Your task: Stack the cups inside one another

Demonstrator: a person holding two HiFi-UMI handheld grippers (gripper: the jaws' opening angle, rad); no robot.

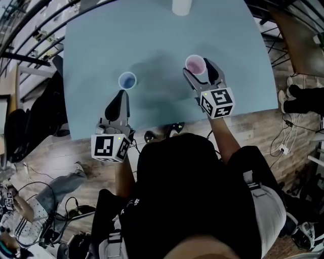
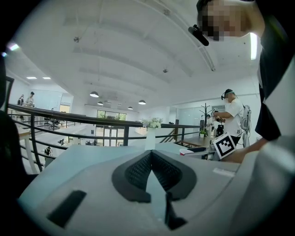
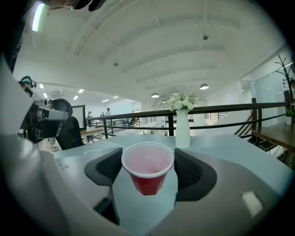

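A red cup (image 1: 195, 64) stands upright between the jaws of my right gripper (image 1: 199, 70) at the table's right middle. In the right gripper view the red cup (image 3: 147, 170) fills the gap, its rim touching both pads, so my right gripper (image 3: 148, 162) is shut on it. A blue cup (image 1: 127, 80) stands upright on the table to the left. My left gripper (image 1: 121, 95) sits just behind it, a little apart. In the left gripper view my left gripper (image 2: 150, 155) is shut on nothing, and the blue cup is hidden there.
The light blue table (image 1: 152, 35) ends in a near edge just in front of me, above a wooden floor. A white vase (image 1: 181, 6) with flowers stands at the far edge, also seen as the vase (image 3: 183, 129). Railings border the table's left side.
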